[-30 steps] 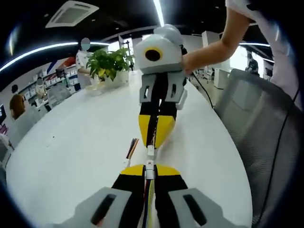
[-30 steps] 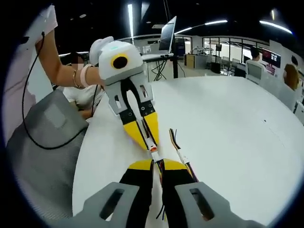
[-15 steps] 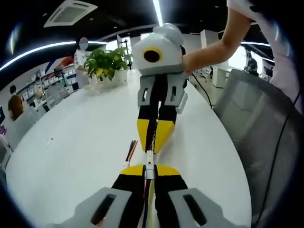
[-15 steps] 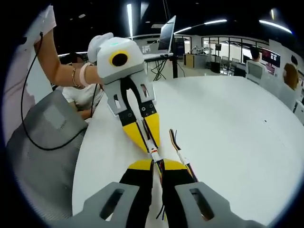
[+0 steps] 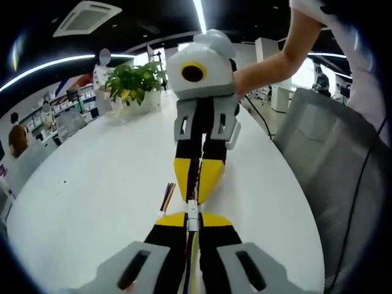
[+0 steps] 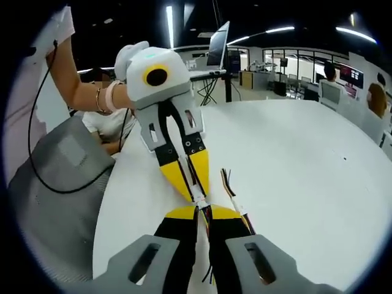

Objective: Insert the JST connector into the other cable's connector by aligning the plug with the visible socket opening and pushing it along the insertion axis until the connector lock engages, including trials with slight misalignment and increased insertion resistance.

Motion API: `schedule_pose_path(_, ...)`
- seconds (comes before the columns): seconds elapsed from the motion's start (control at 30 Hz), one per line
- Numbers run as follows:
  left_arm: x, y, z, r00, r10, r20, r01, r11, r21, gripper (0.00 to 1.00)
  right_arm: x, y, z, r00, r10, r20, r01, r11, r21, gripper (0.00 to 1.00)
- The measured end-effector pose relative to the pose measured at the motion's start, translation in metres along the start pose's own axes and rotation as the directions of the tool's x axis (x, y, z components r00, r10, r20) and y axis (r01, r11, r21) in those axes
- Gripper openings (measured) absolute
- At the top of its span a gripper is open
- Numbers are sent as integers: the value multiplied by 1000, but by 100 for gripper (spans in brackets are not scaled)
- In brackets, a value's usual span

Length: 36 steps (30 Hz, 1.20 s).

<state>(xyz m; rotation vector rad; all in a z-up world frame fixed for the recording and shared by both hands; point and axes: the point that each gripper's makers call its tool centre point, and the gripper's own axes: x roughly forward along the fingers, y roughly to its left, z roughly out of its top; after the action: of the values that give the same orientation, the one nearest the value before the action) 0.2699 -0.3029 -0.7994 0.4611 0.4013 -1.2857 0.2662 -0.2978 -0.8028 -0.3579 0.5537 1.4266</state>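
In the left gripper view my left gripper [image 5: 193, 219] is shut on a cable that ends in a small white JST connector [image 5: 193, 209] poking out past its yellow tips. The right gripper [image 5: 196, 184] comes in from above, shut on the other cable, and its connector meets mine tip to tip. In the right gripper view my right gripper [image 6: 205, 213] is shut on its coloured wires, and the left gripper [image 6: 195, 185] points down at it. The white connectors [image 6: 199, 198] touch between the two pairs of tips. Whether the lock has caught is too small to tell.
A loose bundle of coloured wires [image 5: 166, 197] [image 6: 231, 190] lies on the white round table [image 5: 86, 184] [image 6: 306, 165] beside the grippers. A potted plant [image 5: 135, 82] stands at the far edge. A grey mesh chair [image 5: 331, 153] [image 6: 55, 171] is close to the table's side.
The two grippers have drawn closer along one line. The gap between the two white connectors has closed, and they now touch.
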Motion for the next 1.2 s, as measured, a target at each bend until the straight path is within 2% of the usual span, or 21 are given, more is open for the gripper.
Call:
schedule_pose_path(0.13,-2,1,4,1000,5,19,-5,1000,-15,0,-3,0,3,1000,10,21,-9,1000,-7,2)
schedule_pose_path(0.23,-2,1,8,1000,2,31,-3,1000,21,0,-4,-1,6,999,17,35,-17,1000,-16,2)
schedule_pose_path(0.43,0,-4,8,1000,-18,19,17,999,34,0,-5,2,3,999,40,36,-39,999,-20,1)
schedule_pose_path(0.7,8,-1,-3,999,-36,-14,37,998,53,0,3,0,-6,999,45,29,-45,999,-19,1)
schedule_pose_path(0.97,16,5,-15,998,-46,-38,48,997,66,0,10,-8,-15,999,13,38,-13,1000,17,2)
schedule_pose_path(1.0,17,5,-16,998,-47,-40,50,996,68,0,11,-10,-17,999,3,39,-5,999,46,2)
schedule_pose_path(1.2,24,11,-24,998,-43,-49,46,998,49,0,16,-16,-23,999,-8,42,6,999,35,2)
